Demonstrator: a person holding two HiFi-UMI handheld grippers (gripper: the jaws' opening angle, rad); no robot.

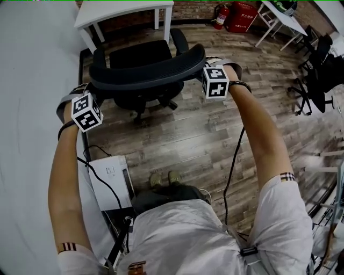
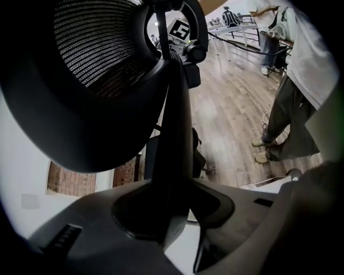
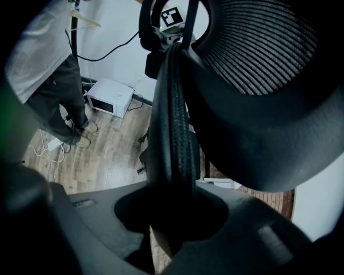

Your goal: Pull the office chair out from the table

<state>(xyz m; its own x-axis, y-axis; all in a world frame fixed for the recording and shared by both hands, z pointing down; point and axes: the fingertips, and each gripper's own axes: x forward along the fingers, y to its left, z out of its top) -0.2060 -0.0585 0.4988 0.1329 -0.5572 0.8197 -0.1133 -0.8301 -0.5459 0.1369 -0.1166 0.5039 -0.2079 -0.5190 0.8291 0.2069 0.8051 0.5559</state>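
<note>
1. Task item: the black office chair (image 1: 137, 53) stands on the wood floor (image 1: 204, 134), its seat turned toward the white table (image 1: 123, 11). In the head view the seat front is near the table's edge and looks clear of the tabletop. One armrest is close to a table leg.
2. The chair back (image 1: 148, 72) faces the person, between the two outstretched arms.
3. Left gripper (image 1: 88, 99): at the left end of the chair back. In the left gripper view the gripper (image 2: 166, 215) has the dark rim of the chair back (image 2: 97, 80) running straight down between its jaws, and they pinch that rim.
4. Right gripper (image 1: 210, 75): at the right end of the chair back. In the right gripper view the gripper (image 3: 172, 215) is closed the same way on the ribbed edge of the chair back (image 3: 258, 80).
5. Containers: a red cabinet (image 1: 243, 16) stands against the brick wall, with a fire extinguisher (image 1: 221, 16) just beside it. The cabinet's contents cannot be seen.
6. A white microwave (image 1: 110, 180) sits on the floor by the left wall, near the person's shoes (image 1: 164, 179). Its inside cannot be made out.
7. Further black chairs (image 1: 317, 75) and a second white table (image 1: 279, 19) stand well apart, at the right.
</note>
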